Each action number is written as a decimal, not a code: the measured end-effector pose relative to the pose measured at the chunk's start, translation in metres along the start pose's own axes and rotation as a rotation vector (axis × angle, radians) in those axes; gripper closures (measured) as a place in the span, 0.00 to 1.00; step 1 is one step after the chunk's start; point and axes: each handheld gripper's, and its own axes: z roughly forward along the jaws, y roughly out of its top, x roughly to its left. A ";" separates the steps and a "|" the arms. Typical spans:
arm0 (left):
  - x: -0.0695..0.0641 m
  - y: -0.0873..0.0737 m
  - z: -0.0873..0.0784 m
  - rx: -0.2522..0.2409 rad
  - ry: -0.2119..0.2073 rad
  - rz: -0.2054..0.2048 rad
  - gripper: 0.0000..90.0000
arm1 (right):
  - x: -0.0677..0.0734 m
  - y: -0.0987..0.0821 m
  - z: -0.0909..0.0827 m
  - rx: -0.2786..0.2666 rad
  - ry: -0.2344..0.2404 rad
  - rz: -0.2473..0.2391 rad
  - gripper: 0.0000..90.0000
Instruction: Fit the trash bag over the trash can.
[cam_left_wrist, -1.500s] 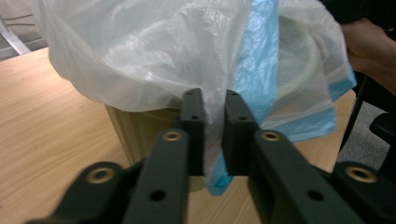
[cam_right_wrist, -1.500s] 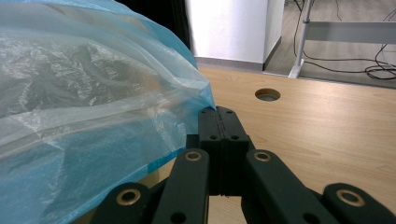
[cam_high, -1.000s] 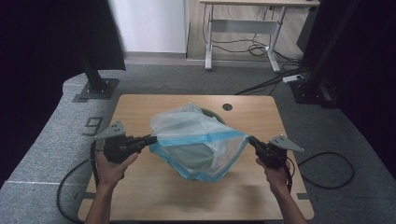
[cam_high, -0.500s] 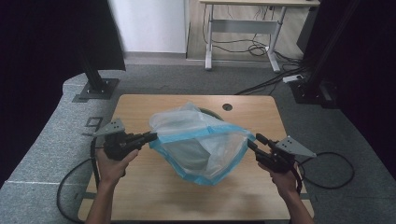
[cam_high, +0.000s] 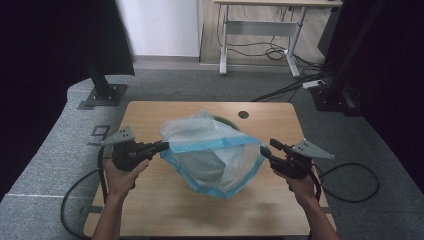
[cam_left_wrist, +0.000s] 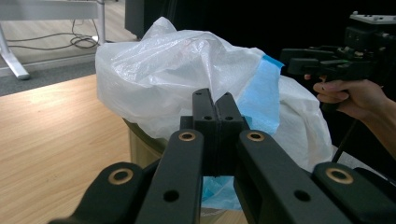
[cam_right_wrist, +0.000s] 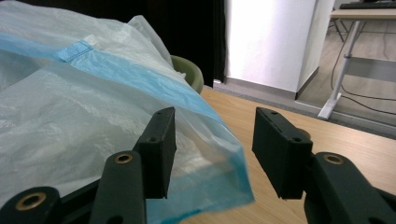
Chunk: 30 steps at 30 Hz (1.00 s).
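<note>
A translucent white plastic bag (cam_high: 215, 150) with a blue band drapes over an olive-green bin (cam_high: 227, 121) in the middle of the wooden table (cam_high: 150, 200). My left gripper (cam_high: 162, 146) is shut on the bag's left edge; in the left gripper view its jaws (cam_left_wrist: 215, 100) meet tight against the bag (cam_left_wrist: 177, 70) above the bin (cam_left_wrist: 140, 147). My right gripper (cam_high: 267, 148) stands at the bag's right corner. Its jaws have just been opening. In the right gripper view the blue-hemmed bag corner (cam_right_wrist: 229, 182) hangs loose between the parted pads (cam_right_wrist: 161, 144) of my right gripper (cam_right_wrist: 212, 135), touching neither.
A round cable hole (cam_high: 243, 114) sits near the table's far edge. Black stand bases (cam_high: 102, 95) flank the table on the grey floor. A white desk (cam_high: 260, 30) with floor cables stands behind. Gripper cables (cam_high: 350, 185) trail off both sides.
The right gripper's jaws have parted and let go of the bag's right corner, and that hand has risen slightly. The left gripper keeps its hold and has not moved.
</note>
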 end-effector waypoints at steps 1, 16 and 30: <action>0.000 0.001 0.000 0.000 -0.005 0.000 1.00 | 0.000 0.001 0.003 0.007 0.006 -0.001 0.53; 0.011 -0.002 -0.003 -0.015 -0.020 -0.046 1.00 | 0.002 0.005 0.041 0.068 0.138 -0.077 0.75; 0.025 0.011 0.003 -0.001 0.002 -0.039 1.00 | -0.006 0.025 0.047 0.002 0.048 -0.027 0.99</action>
